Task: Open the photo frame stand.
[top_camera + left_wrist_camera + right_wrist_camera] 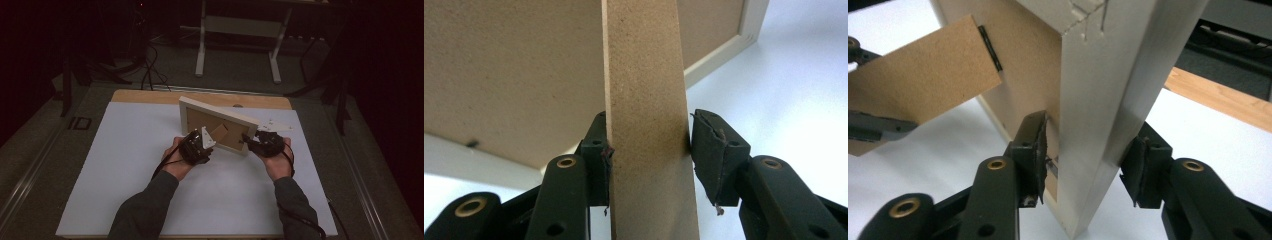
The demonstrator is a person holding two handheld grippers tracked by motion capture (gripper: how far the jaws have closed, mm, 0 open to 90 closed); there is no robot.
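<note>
A white-edged picture frame (215, 116) stands upright and tilted on the white table top (140, 170), its brown back towards me. A brown fibreboard stand (219, 133) hinges out from that back. My left gripper (204, 144) is shut on the stand (649, 90), with a pad on each of its faces. My right gripper (248, 140) is shut on the frame's right edge (1098, 100), one jaw on the back and one on the front. The right gripper view also shows the stand (923, 75) and its black hinge.
A wooden table edge (200, 96) runs along the far side of the white top. Beyond it stand the white legs of another table (237, 30), with cables (150, 70) on the dark floor.
</note>
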